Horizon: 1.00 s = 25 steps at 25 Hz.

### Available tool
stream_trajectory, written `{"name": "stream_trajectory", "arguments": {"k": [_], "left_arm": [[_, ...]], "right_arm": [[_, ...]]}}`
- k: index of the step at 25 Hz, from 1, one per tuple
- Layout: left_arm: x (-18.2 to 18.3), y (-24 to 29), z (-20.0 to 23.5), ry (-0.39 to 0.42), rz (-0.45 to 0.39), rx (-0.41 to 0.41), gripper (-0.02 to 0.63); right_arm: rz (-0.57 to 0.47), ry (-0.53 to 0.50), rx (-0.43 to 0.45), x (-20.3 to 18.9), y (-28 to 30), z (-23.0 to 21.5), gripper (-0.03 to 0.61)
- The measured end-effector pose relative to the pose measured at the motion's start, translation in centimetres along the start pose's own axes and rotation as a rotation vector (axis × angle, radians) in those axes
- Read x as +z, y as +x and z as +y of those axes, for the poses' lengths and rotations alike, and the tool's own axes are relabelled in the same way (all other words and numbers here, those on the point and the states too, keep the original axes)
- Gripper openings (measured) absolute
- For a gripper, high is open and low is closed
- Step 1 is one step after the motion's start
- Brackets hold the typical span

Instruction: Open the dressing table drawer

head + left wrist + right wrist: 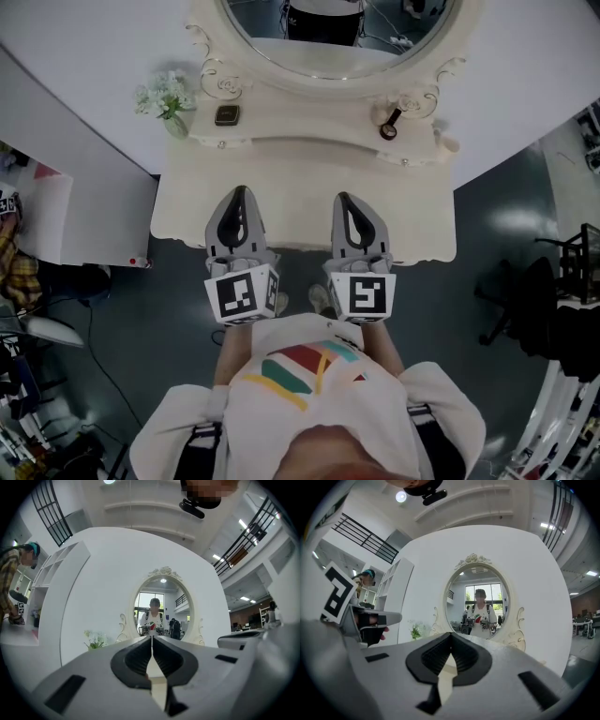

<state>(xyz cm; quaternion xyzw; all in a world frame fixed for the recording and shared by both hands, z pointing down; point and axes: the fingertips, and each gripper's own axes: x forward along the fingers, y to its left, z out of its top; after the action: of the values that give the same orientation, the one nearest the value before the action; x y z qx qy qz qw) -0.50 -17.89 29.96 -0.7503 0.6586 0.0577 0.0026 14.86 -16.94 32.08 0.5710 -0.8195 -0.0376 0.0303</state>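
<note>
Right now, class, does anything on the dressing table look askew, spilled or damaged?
Nothing stands out. The oval mirror looks unbroken, the flowers sit at the back left of the dressing table, and nothing is spilled on its top.

White flowers [164, 97] at the counter's [309, 202] back left corner, small dark box [227, 115] just beside; dark round item [388, 130] near the back right corner.

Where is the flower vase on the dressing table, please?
In the head view, the vase stands at the back left of the table, left of the mirror and beside a small dark box.
</note>
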Motion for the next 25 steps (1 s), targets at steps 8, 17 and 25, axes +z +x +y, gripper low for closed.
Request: {"name": "stream_trajectory", "arguments": {"k": [8,17,25], "left_arm": [[-2.1,1.4,2.3,0.008,0.047,-0.009,0.011],[-5.7,5.5,7.5,0.037,0.109,-0.009,0.081],[-12.4,10.7,10.0,0.072,0.185,-0.069,0.198]], "right_arm": [[0.039,0.006,0.045,-1.2,0.9,1.7,0.0],[0.087,0.004,0.123,-3.1,2.5,5.3,0.0],[0.131,0.022,0.138,-5.0,4.5,6.4,0.0]]}}
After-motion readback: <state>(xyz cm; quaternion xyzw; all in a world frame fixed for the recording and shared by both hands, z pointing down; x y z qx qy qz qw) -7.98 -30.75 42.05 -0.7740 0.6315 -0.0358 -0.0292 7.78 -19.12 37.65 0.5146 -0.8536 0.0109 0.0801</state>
